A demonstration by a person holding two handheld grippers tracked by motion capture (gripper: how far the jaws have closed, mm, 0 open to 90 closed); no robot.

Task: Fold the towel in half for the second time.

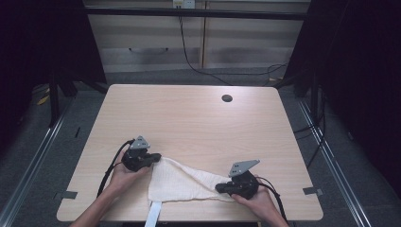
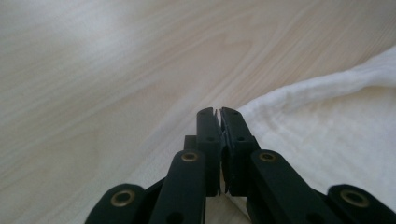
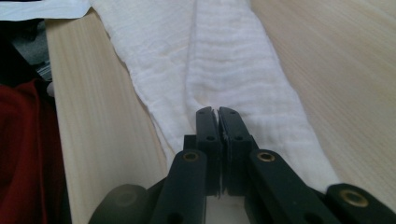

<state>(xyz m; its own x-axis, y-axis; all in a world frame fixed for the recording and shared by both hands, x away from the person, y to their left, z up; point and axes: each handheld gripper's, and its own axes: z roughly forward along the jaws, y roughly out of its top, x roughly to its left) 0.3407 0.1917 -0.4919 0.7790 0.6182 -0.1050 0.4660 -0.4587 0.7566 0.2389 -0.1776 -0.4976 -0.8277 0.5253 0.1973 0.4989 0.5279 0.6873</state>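
Cloth: white cloth [image 1: 182, 182] lies on the near part of the table [image 1: 189, 118], between the two grippers — its near-left corner droops over the near edge, where a white strip hangs down.
Left gripper: left gripper [image 1: 152, 157] sits at the cloth's far-left corner; in the left gripper view its jaws are pressed together, and a sliver of white shows between them, so it seems to pinch the cloth's edge [image 2: 280, 100].
Right gripper: right gripper [image 1: 221, 188] is at the cloth's right tip, near the near edge; its jaws are closed tight with the cloth [image 3: 224, 65] running out from them, likely clamped on that end.
Step in hand: judged as spreading or pulling the cloth taut between two held corners.
Doing it well: keep both grips firm, draw the hands apart evenly and low over the table, so the bunched ridge down the middle flattens rather than twists.
Watch for: the thin bite on the left slipping free — and the overhanging corner dragging the cloth off the near edge.
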